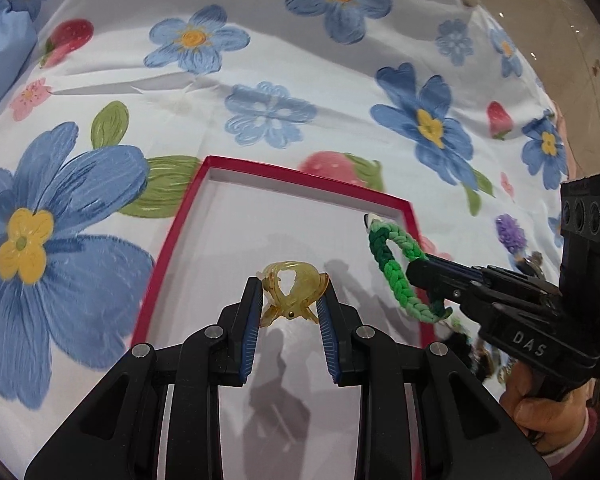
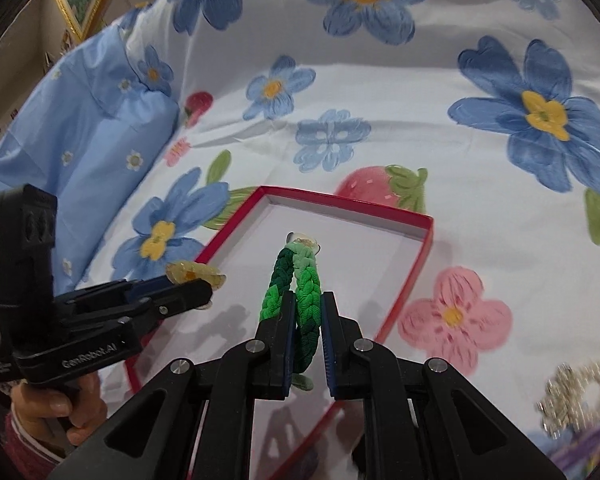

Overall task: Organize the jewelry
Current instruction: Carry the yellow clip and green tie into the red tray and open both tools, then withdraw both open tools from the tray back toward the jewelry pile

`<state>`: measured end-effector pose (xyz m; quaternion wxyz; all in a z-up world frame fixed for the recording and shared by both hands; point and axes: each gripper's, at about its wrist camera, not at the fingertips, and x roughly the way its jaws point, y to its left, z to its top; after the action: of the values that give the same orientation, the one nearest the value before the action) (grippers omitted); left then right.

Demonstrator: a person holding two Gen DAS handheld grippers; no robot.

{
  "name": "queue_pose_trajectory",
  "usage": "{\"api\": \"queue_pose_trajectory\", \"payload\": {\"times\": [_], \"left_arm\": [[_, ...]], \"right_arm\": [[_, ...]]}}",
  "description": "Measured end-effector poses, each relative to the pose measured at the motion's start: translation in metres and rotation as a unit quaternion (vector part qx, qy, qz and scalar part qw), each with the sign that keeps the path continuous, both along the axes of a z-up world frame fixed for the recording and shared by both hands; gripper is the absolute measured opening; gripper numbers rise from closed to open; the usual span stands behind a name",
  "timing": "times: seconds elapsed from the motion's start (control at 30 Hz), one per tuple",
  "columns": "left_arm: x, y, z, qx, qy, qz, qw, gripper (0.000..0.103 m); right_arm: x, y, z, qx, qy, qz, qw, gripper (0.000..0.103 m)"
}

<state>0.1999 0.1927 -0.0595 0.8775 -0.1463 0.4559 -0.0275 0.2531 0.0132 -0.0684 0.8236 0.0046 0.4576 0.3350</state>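
Two tongs hang over our red-rimmed box [image 1: 172,240], which lies on a floral bedsheet [image 1: 320,80]. Our left tongs [image 1: 288,304] are closed partway on a yellow translucent hair claw [image 1: 290,292], held above the box's white floor. Our right tongs [image 2: 306,320] are nearly closed on a green braided bracelet [image 2: 304,280], its loop hanging over the box near its right edge. Beyond that edge, a pearl piece [image 2: 580,396] lies on the sheet.
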Motion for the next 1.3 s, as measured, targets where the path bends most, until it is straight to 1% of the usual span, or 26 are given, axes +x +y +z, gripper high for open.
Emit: {"api": "queue_pose_trajectory", "payload": {"times": [0.13,0.33,0.5,0.6,0.73,0.8,0.87,0.9,0.93,0.97,1.0,1.13,1.2,1.3], "left_arm": [[0.025,0.007,-0.017,0.02,0.026,0.002,0.9995,0.026],[0.044,0.012,-0.038,0.037,0.056,0.007,0.9978,0.026],[0.046,0.014,-0.041,0.041,0.058,0.005,0.9974,0.024],[0.047,0.013,-0.042,0.045,0.059,0.005,0.9972,0.024],[0.048,0.011,-0.043,0.052,0.061,0.005,0.9968,0.024],[0.046,0.01,-0.04,0.058,0.058,0.007,0.9966,0.025],[0.046,0.009,-0.038,0.059,0.055,0.008,0.9967,0.028],[0.045,0.01,-0.036,0.061,0.053,0.009,0.9967,0.031],[0.043,0.009,-0.034,0.064,0.051,0.012,0.9966,0.033],[0.044,0.009,-0.032,0.066,0.05,0.014,0.9965,0.038],[0.042,0.008,-0.03,0.068,0.048,0.016,0.9964,0.04],[0.029,0.007,-0.018,0.072,0.037,0.022,0.9965,0.041],[0.019,0.006,-0.009,0.066,0.025,0.026,0.9972,0.044],[0.005,0.001,0.004,0.058,0.01,0.025,0.998,0.045]], "right_arm": [[0.019,0.015,-0.013,-0.026,0.003,0.007,1.0,0.012],[0.037,0.029,-0.029,-0.062,0.011,0.017,0.998,0.012],[0.043,0.033,-0.041,-0.082,0.017,0.019,0.996,0.012],[0.042,0.034,-0.042,-0.085,0.016,0.024,0.996,0.014],[0.043,0.035,-0.041,-0.081,0.017,0.023,0.996,0.015],[0.043,0.034,-0.041,-0.075,0.021,0.021,0.997,0.017],[0.043,0.032,-0.038,-0.071,0.023,0.019,0.997,0.025],[0.042,0.03,-0.036,-0.064,0.023,0.018,0.997,0.032],[0.041,0.029,-0.034,-0.06,0.023,0.018,0.998,0.037],[0.039,0.027,-0.031,-0.056,0.021,0.016,0.998,0.037],[0.038,0.026,-0.028,-0.056,0.019,0.015,0.998,0.037],[0.03,0.012,-0.013,-0.038,0.012,0.007,0.999,0.037],[0.025,-0.001,-0.005,-0.025,0.01,-0.001,1.0,0.037],[0.014,-0.025,0.005,-0.013,0.006,-0.018,1.0,0.037]]}}
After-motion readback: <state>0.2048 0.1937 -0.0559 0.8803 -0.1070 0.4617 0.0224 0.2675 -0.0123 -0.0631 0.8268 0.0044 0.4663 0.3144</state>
